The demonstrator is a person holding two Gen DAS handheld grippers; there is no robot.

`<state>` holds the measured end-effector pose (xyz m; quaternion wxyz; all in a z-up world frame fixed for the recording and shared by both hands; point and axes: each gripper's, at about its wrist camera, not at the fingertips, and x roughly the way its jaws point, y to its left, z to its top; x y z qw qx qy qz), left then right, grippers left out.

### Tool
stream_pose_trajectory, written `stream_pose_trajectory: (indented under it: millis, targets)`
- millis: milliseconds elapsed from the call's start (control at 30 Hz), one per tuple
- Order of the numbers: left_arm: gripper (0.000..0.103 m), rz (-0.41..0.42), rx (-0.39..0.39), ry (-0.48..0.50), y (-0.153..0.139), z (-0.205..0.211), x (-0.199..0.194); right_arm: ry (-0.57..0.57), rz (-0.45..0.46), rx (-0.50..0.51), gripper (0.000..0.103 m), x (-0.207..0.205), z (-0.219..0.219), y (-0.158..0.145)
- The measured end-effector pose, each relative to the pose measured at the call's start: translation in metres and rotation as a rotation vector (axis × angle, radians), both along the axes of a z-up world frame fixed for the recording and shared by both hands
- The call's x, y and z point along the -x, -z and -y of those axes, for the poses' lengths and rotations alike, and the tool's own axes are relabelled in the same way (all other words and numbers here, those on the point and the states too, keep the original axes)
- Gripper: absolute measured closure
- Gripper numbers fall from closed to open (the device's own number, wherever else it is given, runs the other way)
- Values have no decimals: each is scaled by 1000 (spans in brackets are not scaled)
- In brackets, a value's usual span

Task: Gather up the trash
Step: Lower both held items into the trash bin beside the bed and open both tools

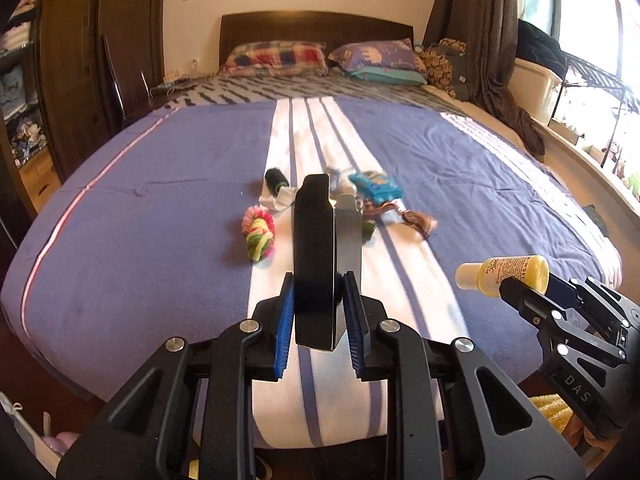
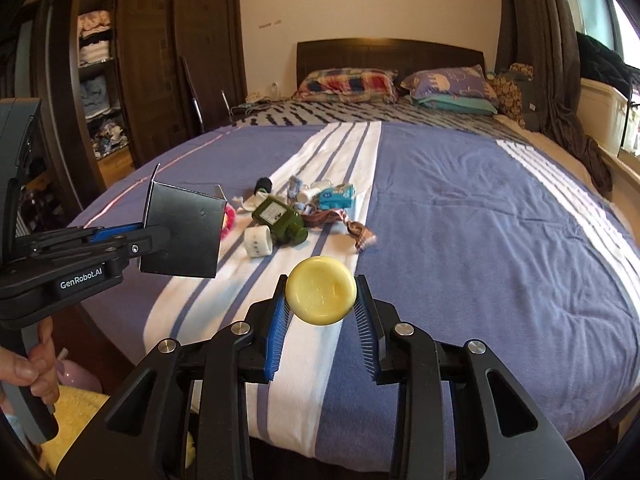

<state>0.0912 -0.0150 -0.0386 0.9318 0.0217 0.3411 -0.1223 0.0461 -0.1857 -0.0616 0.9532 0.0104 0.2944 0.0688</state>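
My left gripper point(image 1: 319, 296) is shut on a black carton box point(image 1: 316, 256) with its top flaps open, held upright above the foot of the bed; the box also shows in the right wrist view point(image 2: 184, 234). My right gripper point(image 2: 321, 300) is shut on a small yellow bottle point(image 2: 321, 295), seen bottom-on; in the left wrist view the bottle point(image 1: 508, 272) lies sideways at the right. A pile lies mid-bed: a green bottle point(image 2: 280, 220), a blue tissue pack point(image 2: 338, 196), a white roll point(image 2: 258, 242), hair ties point(image 1: 260, 234) and a black spool point(image 1: 276, 180).
The bed point(image 2: 480, 220) has a purple cover with white stripes. Pillows point(image 2: 448, 88) lie at the headboard. A dark wardrobe point(image 2: 160, 60) stands left, a curtain and window ledge point(image 2: 600, 120) right. A yellow towel point(image 2: 68, 420) and a pink object point(image 2: 76, 372) lie on the floor below.
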Motion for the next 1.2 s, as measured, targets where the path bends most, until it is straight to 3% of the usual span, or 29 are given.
stream_pose_trajectory:
  millis: [300,533,833,1200]
  targets:
    - [81,68,-1,53,-23,9,73,-14,41,1,70,69,14,-16]
    - [81,24,-1,88,1,8,112,-53,-4,-4,70,108,15,2]
    - [81,-130,0,111,68,3,134,-103,-163,-26,70,133,8,56]
    - [81,-391,17,108,181,0,116,-117,-390,-50,70,112,2,140]
